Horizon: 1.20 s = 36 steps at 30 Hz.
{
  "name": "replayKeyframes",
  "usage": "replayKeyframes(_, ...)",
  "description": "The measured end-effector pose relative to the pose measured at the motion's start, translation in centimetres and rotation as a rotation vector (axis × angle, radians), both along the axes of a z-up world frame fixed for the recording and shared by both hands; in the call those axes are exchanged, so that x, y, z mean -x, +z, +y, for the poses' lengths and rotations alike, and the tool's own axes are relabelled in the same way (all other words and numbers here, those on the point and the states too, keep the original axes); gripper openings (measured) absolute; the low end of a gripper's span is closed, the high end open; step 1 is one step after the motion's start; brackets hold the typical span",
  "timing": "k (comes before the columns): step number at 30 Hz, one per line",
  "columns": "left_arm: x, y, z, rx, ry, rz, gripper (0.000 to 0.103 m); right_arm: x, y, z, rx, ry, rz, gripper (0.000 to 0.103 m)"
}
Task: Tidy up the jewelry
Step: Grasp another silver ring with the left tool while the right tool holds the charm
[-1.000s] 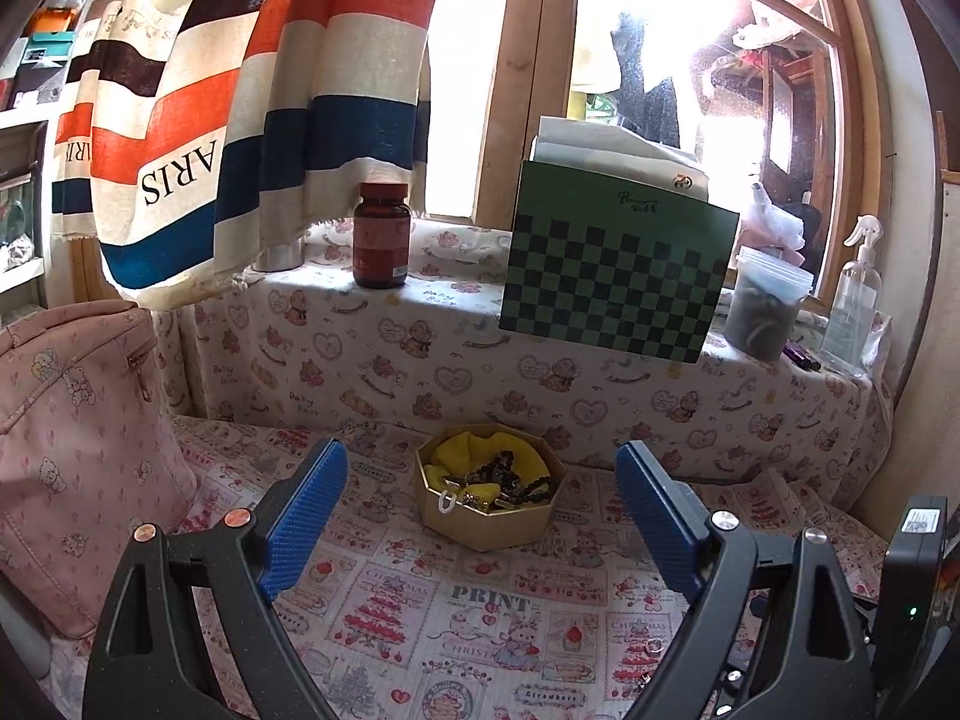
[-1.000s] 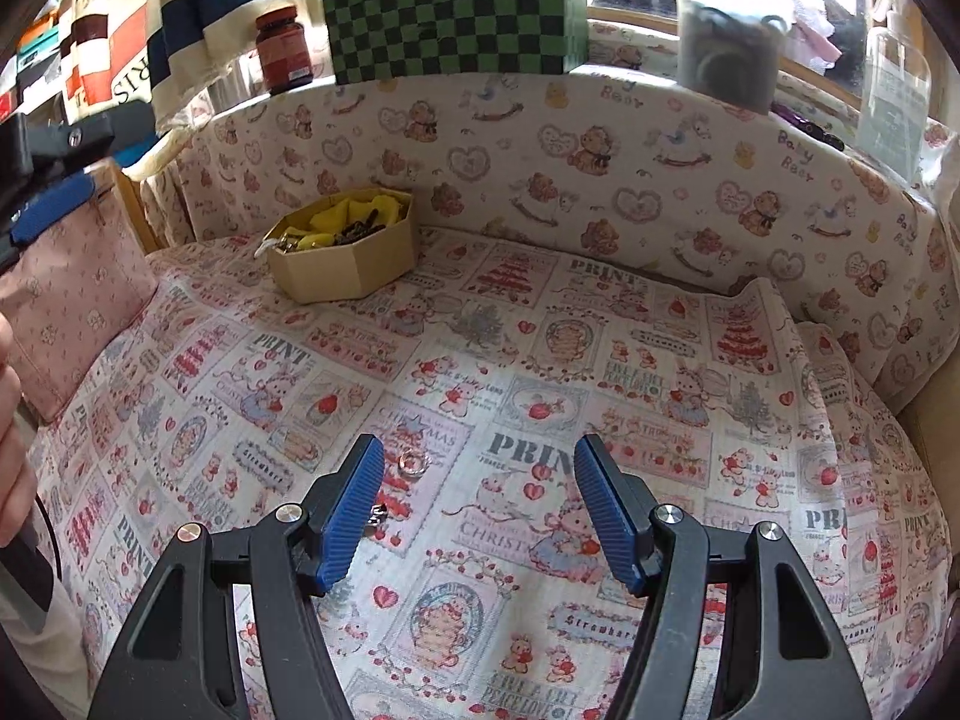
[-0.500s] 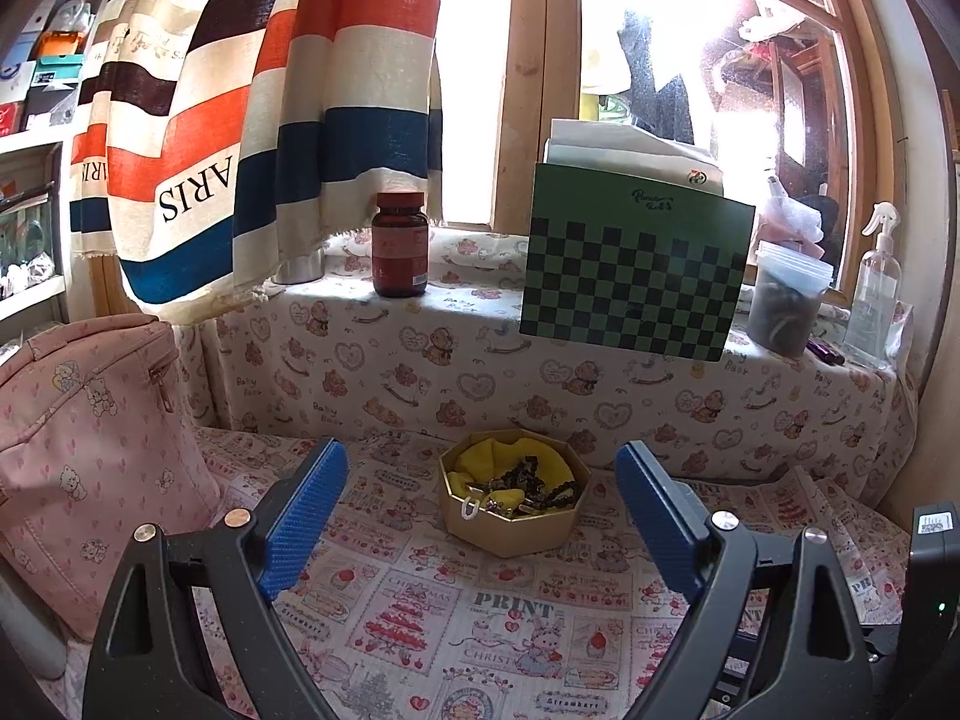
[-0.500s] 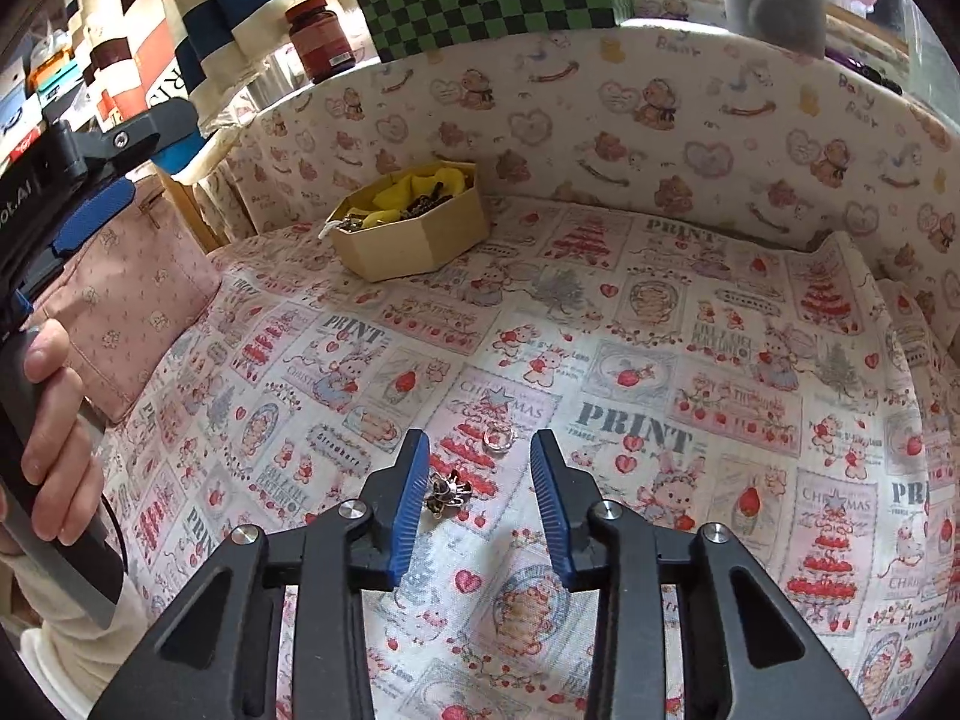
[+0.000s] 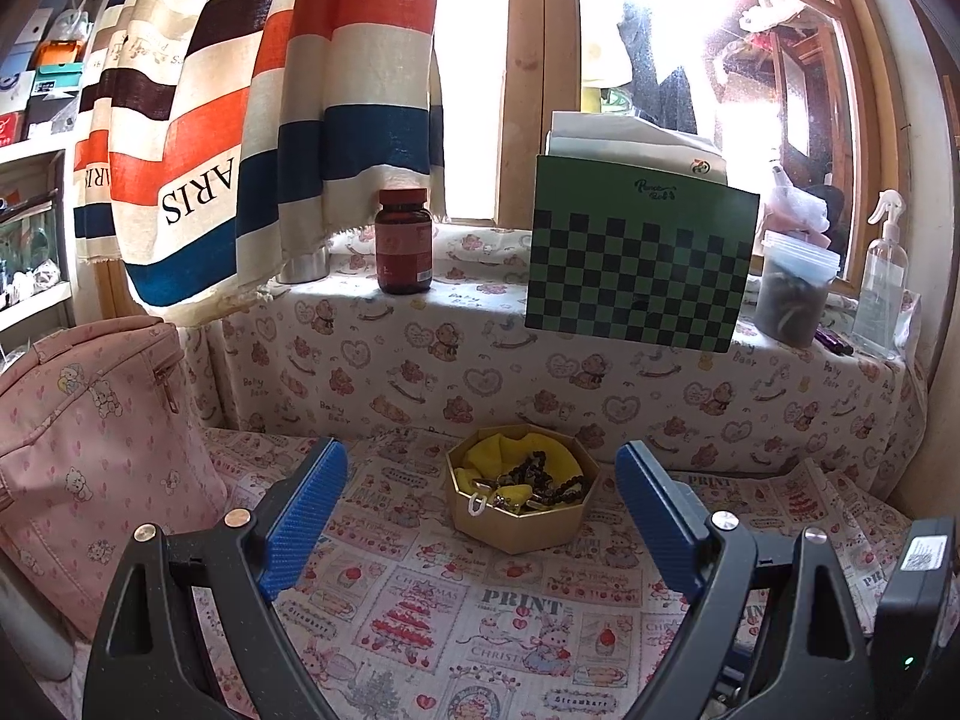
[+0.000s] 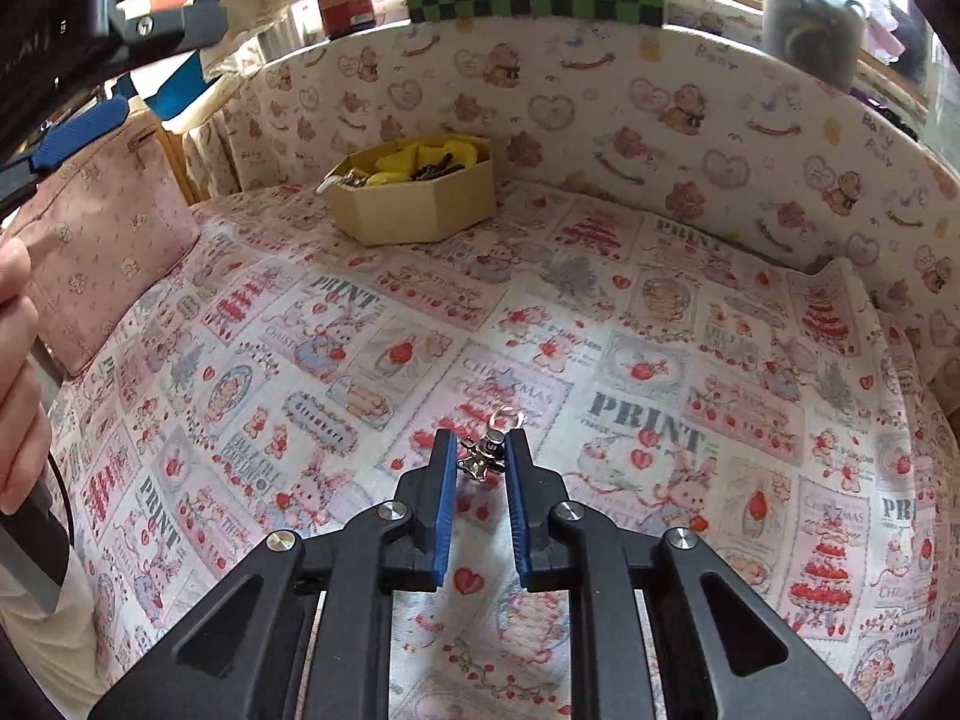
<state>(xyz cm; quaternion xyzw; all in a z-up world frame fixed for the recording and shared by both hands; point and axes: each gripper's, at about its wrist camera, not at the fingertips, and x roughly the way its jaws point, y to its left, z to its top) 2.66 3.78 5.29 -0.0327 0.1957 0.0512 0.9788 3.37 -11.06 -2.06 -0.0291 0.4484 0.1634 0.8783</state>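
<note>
A tan octagonal box (image 5: 521,516) with yellow lining holds dark beads and other jewelry; it also shows in the right wrist view (image 6: 414,192). My left gripper (image 5: 480,516) is wide open and empty, held above the cloth in front of the box. A small metal charm with a ring (image 6: 487,450) lies on the printed cloth. My right gripper (image 6: 480,450) has its blue pads (image 6: 445,498) closed in around the charm, one on each side; I cannot tell whether they touch it.
A pink bag (image 5: 90,450) stands at the left. The cloth-covered ledge (image 5: 540,360) behind carries a red jar (image 5: 403,240), a green checkered board (image 5: 636,276), a tub (image 5: 792,294) and a spray bottle (image 5: 879,282). A striped curtain (image 5: 270,90) hangs above.
My right gripper has moved down to the charm and its jaws have narrowed from wide open to a small gap around it. My left gripper has risen and tilted up.
</note>
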Motion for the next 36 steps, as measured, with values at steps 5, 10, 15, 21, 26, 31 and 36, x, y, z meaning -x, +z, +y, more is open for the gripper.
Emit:
replayKeyframes(5,-0.9,-1.4,-1.9,-0.081,0.011,0.064,0.09,-0.7,2.6,-3.9,-0.1,-0.118,-0.039,0.017)
replayKeyframes(10,-1.7,-3.4,-4.7,-0.084,-0.154,0.171,0.09,-1.2,4.3,-7.8,-0.096,-0.302,-0.078,0.017)
replayKeyframes(15,-2.7,-5.8,-7.7,-0.015,-0.348,0.35,0.075,-1.2,5.2,-9.4,-0.108,-0.365,-0.1,0.017)
replayKeyframes(21,-3.3,-8.2,-11.6,-0.065,-0.45,0.473,0.063,-1.5,5.0,-10.3,-0.12,-0.404,-0.085,0.017)
replayKeyframes(26,-3.1,-9.4,-13.4,-0.174,-0.442,0.5,0.061,-1.1,5.3,-10.5,-0.125,-0.403,-0.099,0.017)
replayKeyframes(31,-3.1,-10.1,-14.2,-0.195,-0.453,0.526,0.054,-0.9,5.5,-10.4,-0.13,-0.403,-0.101,0.017)
replayKeyframes(36,-3.6,-10.6,-13.4,-0.155,-0.465,0.535,0.038,-0.9,5.6,-10.5,-0.136,-0.401,-0.098,0.017)
